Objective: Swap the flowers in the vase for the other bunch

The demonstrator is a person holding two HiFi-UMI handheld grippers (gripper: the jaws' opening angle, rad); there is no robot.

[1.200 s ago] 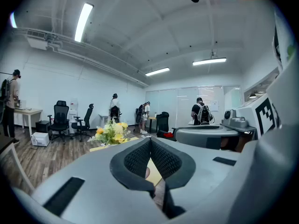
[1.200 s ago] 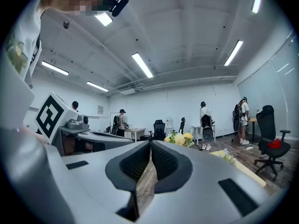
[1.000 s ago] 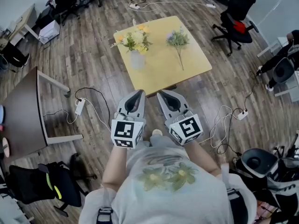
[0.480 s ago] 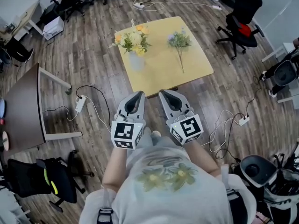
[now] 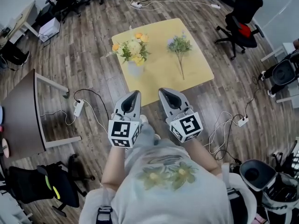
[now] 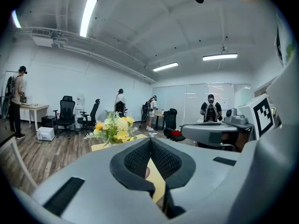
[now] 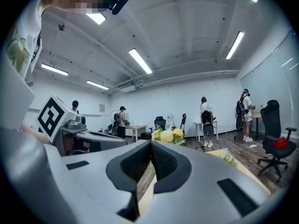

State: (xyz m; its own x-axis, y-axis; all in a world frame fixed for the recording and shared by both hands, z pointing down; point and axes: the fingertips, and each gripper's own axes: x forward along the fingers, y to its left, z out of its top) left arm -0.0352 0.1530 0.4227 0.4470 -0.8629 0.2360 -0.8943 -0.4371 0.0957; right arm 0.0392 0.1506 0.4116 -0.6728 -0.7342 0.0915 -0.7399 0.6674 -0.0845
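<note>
A bunch of yellow and white flowers point(image 5: 131, 50) stands in a pale vase point(image 5: 134, 69) on the left part of the yellow table point(image 5: 161, 80). The other bunch, purple-blue with a long stem point(image 5: 179, 46), lies flat on the table's right part. My left gripper point(image 5: 136, 94) and right gripper point(image 5: 161, 91) hang side by side at the table's near edge, both shut and holding nothing. The left gripper view shows the shut left gripper point(image 6: 150, 141) with the yellow flowers point(image 6: 113, 127) ahead. Beyond the shut right gripper point(image 7: 151, 143) in its own view are the yellow flowers point(image 7: 169, 134) and the lying bunch point(image 7: 229, 159).
A brown desk point(image 5: 23, 115) stands at the left. Power strips and cables point(image 5: 79, 107) lie on the wooden floor on both sides of me. Black office chairs point(image 5: 238, 17) stand around the room. Several people stand by desks point(image 6: 18, 97) in the background.
Both grippers have moved forward and slightly down, closer to the table's near edge. Their jaws stay shut. The flowers have not moved on the table.
</note>
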